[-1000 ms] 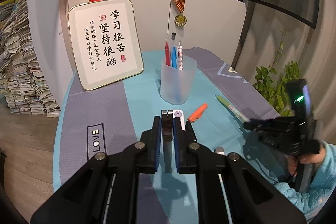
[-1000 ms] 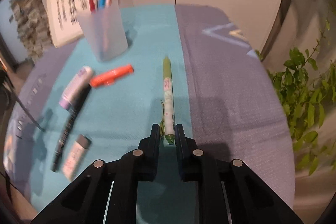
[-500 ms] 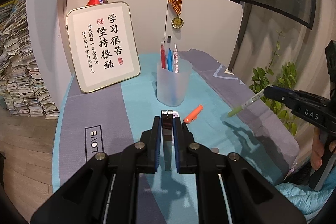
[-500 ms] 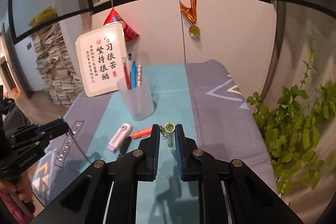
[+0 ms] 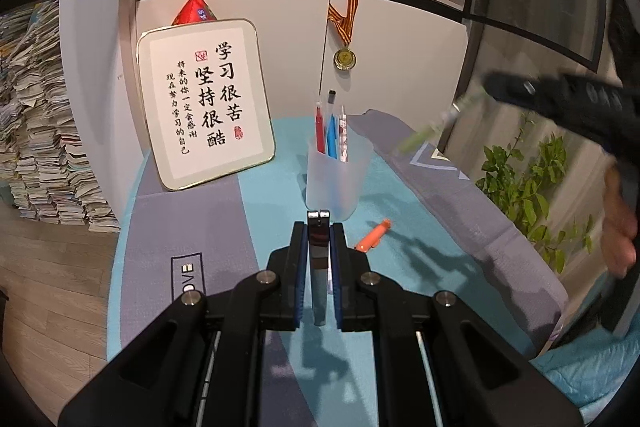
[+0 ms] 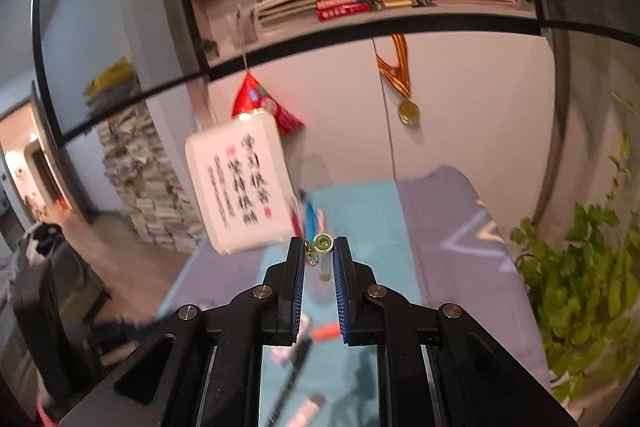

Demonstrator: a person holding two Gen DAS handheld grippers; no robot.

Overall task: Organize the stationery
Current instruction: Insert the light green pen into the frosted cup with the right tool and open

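Note:
A frosted pen cup with red, blue and patterned pens stands on the teal mat. My left gripper is shut on a flat dark metal strip, low over the mat just in front of the cup. My right gripper is shut on a green pen, seen end-on, raised high above the table. In the left wrist view the right gripper and the green pen appear blurred, up right of the cup. An orange pen lies right of the cup.
A framed calligraphy board leans on the wall behind the cup. A medal hangs on the wall. A plant stands at the table's right edge. A black pen and an eraser lie on the mat below my right gripper.
My right gripper lifted the green pen off the mat and raised it high, tilting upward. My left gripper moved slightly toward the cup, still holding the strip.

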